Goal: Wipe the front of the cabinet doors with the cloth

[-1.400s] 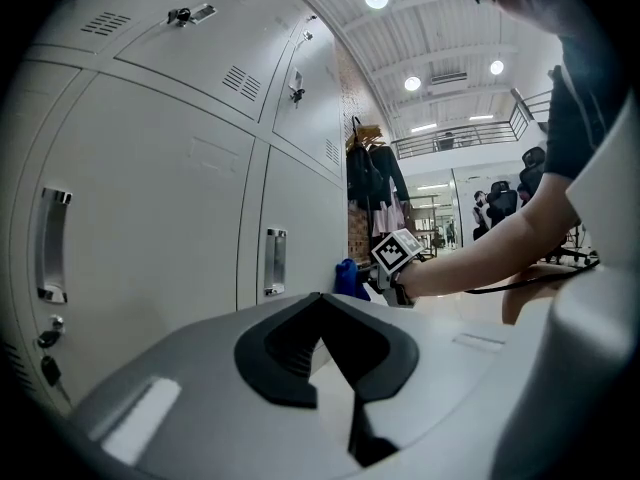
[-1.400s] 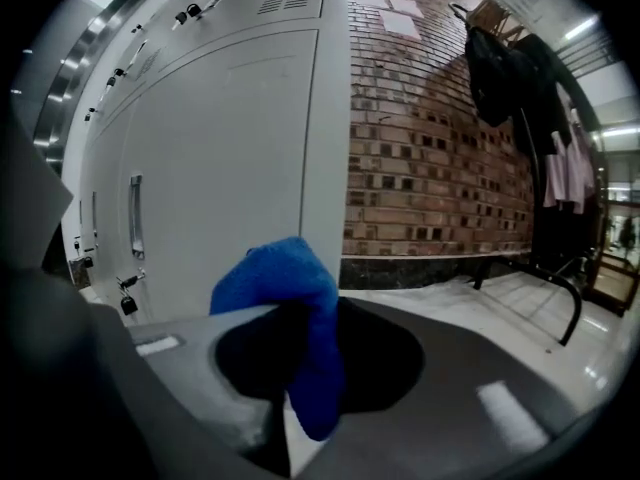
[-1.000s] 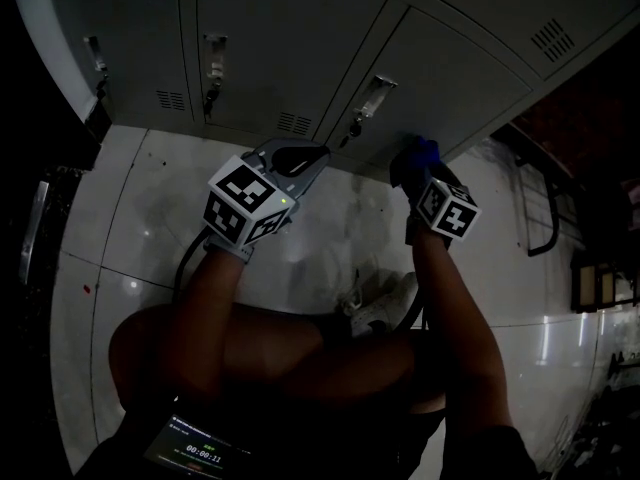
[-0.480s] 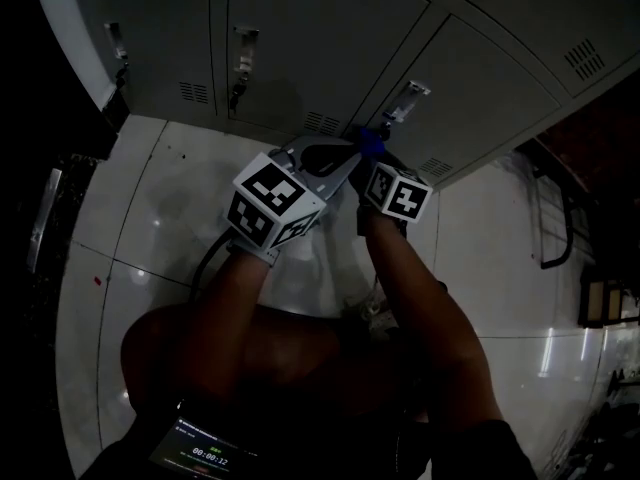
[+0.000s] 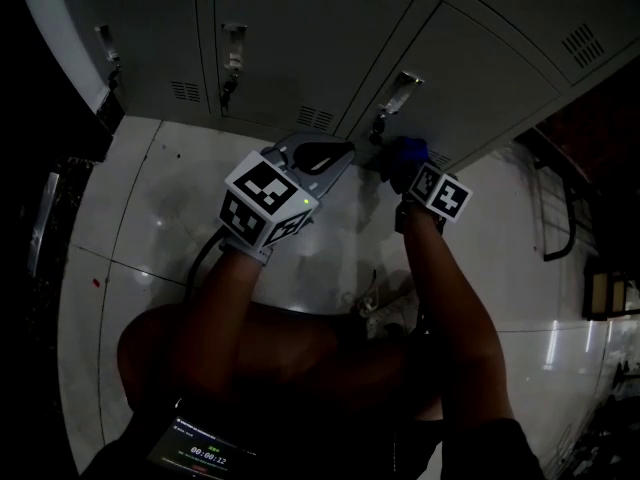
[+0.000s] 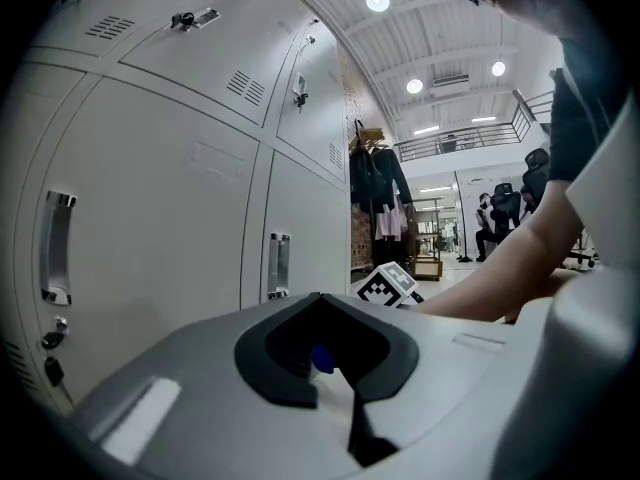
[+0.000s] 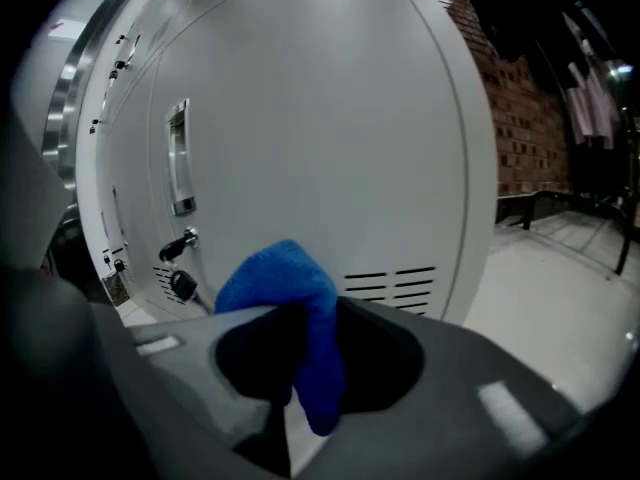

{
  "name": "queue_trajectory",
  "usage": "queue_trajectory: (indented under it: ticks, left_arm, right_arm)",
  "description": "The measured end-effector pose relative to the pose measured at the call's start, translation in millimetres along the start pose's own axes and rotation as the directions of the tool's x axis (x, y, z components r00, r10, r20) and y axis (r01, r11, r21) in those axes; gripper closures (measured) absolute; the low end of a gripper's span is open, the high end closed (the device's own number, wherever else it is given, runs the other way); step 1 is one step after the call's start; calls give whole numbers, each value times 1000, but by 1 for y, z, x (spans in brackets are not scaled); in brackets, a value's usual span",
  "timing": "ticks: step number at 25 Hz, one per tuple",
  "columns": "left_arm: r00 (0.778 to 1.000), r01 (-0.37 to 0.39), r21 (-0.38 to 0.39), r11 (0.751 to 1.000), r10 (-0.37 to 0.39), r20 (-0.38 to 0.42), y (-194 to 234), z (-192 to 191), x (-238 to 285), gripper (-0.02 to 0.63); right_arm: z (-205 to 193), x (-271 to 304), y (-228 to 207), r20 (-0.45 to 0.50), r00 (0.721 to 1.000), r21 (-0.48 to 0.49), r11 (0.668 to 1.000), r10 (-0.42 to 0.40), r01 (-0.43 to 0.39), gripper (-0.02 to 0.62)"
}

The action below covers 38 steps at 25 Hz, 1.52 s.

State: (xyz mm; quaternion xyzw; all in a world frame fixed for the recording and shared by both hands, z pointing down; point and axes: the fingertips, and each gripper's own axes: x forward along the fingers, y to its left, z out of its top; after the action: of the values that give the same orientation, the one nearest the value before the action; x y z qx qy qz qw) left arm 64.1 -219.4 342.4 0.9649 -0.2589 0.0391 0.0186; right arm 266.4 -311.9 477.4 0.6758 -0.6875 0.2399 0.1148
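Observation:
Grey locker-style cabinet doors (image 5: pixel 300 38) run along the top of the head view. My right gripper (image 5: pixel 405 160) is shut on a blue cloth (image 5: pixel 408 151) low on one door (image 5: pixel 480 68), just right of its handle (image 5: pixel 400 93). In the right gripper view the cloth (image 7: pixel 285 278) bulges from my right gripper (image 7: pixel 300 363) in front of the door (image 7: pixel 330 118), near the lock with hanging keys (image 7: pixel 180 253) and the vent slots (image 7: pixel 390 283). My left gripper (image 5: pixel 312 156) hovers left of it, off the doors. It looks shut and empty (image 6: pixel 325 356).
A glossy white floor (image 5: pixel 140 218) lies below the doors. The person's bare legs (image 5: pixel 260 348) and a shoe (image 5: pixel 375 303) fill the lower middle. A black railing (image 5: pixel 555 218) and a brick wall (image 7: pixel 525 118) stand to the right. Hanging clothes (image 6: pixel 375 183) show beyond the cabinets.
My right gripper with the cloth has slid to the right along the lower door, after moving left half a second before. The left gripper has hardly moved.

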Motion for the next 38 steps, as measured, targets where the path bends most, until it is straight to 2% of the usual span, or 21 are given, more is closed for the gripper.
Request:
queue_trajectory:
  ticks: [6,10,14,18,20,23,27,33,38]
  left_arm:
    - [1000,4,5,1000,-4,-13,-2,-3,2,604]
    - [1000,5,4,1000,-5,-16,-2,-4,3,604]
    - [1000,3,2,1000,-3,-15,-1,-3,3,605]
    - [1000,3,4,1000,-3,-14,0,-3,2,605]
    - [1000,1,4,1000,-1,-14,1,-3,1,605]
    - [1000,-2,5,1000,2,-15,1,-3,0,604]
    - [1000,-7,8,1000,7,-16,1,-3,-3,604]
    - [1000,-2,19,1000,2,19,-1,7,-6,604]
    - [999,6,22,1000,-7,36,-4,9,-6,604]
  right_arm:
    - [12,-19,-80,19,990,-1,990,-141,141,518]
    - [14,-29,-115,21,978,9,979,-205,205,518]
    - [22,-35,-135,53,966,-73,964,-254,258,518]
    - [23,-48,-140,58,967,-58,966,-249,253,518]
    - [31,-57,-129,78,974,-53,974,-214,219,518]
    - [49,-75,-95,123,986,-58,991,-116,124,518]
    - [80,-106,-42,216,976,-171,985,26,12,518]
    - [85,-162,47,266,926,-230,951,267,-208,518]
    - [69,-171,95,252,873,-342,882,418,-324,518]
